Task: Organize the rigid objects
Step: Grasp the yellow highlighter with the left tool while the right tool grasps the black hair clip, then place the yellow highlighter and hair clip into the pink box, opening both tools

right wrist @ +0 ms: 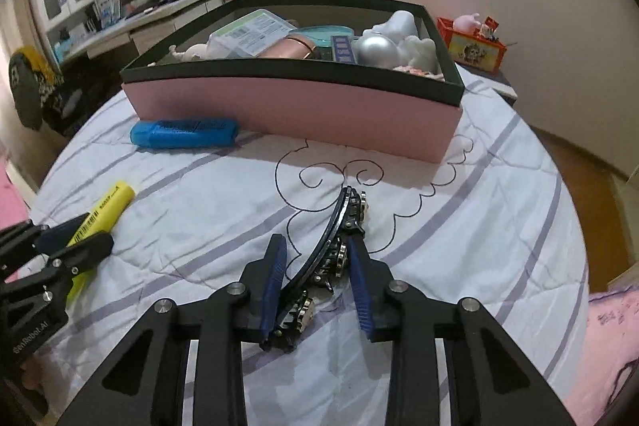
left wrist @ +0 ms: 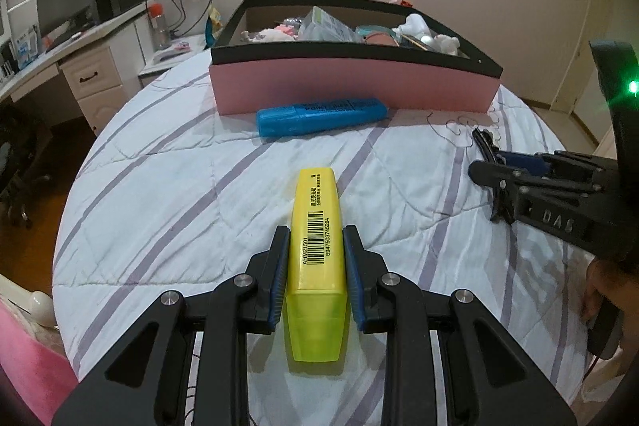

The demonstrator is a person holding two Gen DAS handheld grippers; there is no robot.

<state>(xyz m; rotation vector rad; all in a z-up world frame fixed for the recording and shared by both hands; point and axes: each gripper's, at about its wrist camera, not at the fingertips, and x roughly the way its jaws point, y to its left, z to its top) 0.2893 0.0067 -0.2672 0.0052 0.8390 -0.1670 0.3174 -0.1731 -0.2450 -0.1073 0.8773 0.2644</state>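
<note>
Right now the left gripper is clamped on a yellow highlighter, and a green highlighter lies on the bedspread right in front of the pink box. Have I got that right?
Not quite: the highlighter lying in front of the pink box is blue, not green, as the left wrist view shows. The rest holds: the left gripper is clamped on the yellow highlighter, and the blue one lies on the bedspread.

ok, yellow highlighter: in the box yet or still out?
Out. The yellow highlighter is clamped between the left gripper pads over the striped quilt, short of the pink box.
</note>
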